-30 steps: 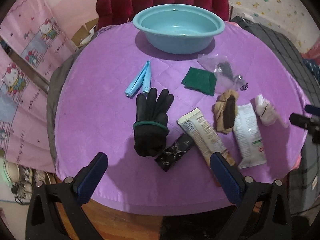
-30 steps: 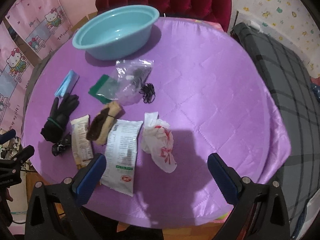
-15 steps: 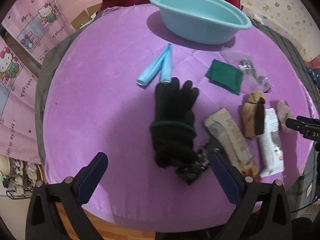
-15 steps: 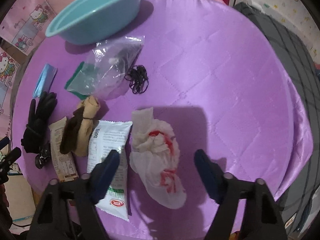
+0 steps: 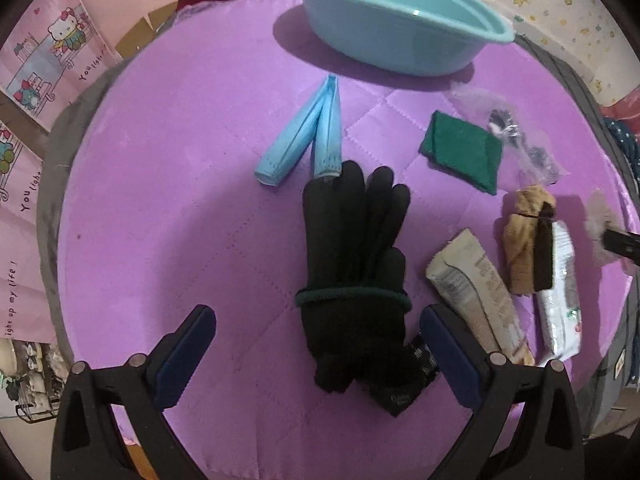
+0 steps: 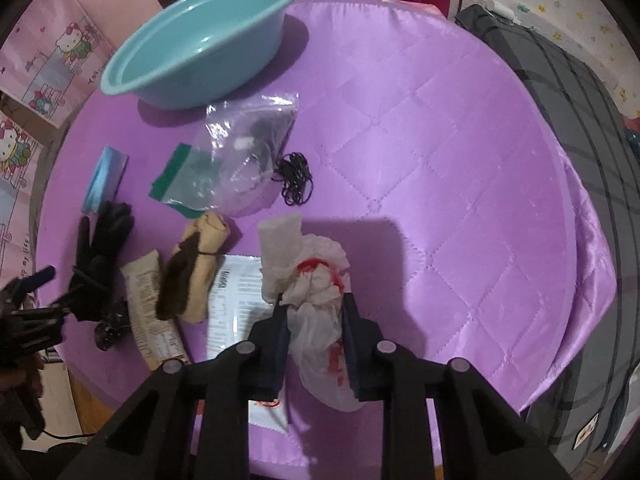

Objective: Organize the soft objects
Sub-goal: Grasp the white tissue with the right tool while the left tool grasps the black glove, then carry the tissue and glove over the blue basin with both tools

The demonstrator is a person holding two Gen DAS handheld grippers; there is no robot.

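A: We begin with the purple quilted cover filling most of the right wrist view; the teal basin sits at its upper left, with nothing in it that we can see.

B: Then the black gloves at the centre of the left wrist view; our left gripper has dropped toward them since a second ago, jaws spread wide either side of the cuff, touching nothing yet.

A: And lower centre of the right view, our right gripper has just been closing; its pads now pinch the white and red plastic bag.

B: So we judge one soft thing secured and bound for the basin; the gloves come next.
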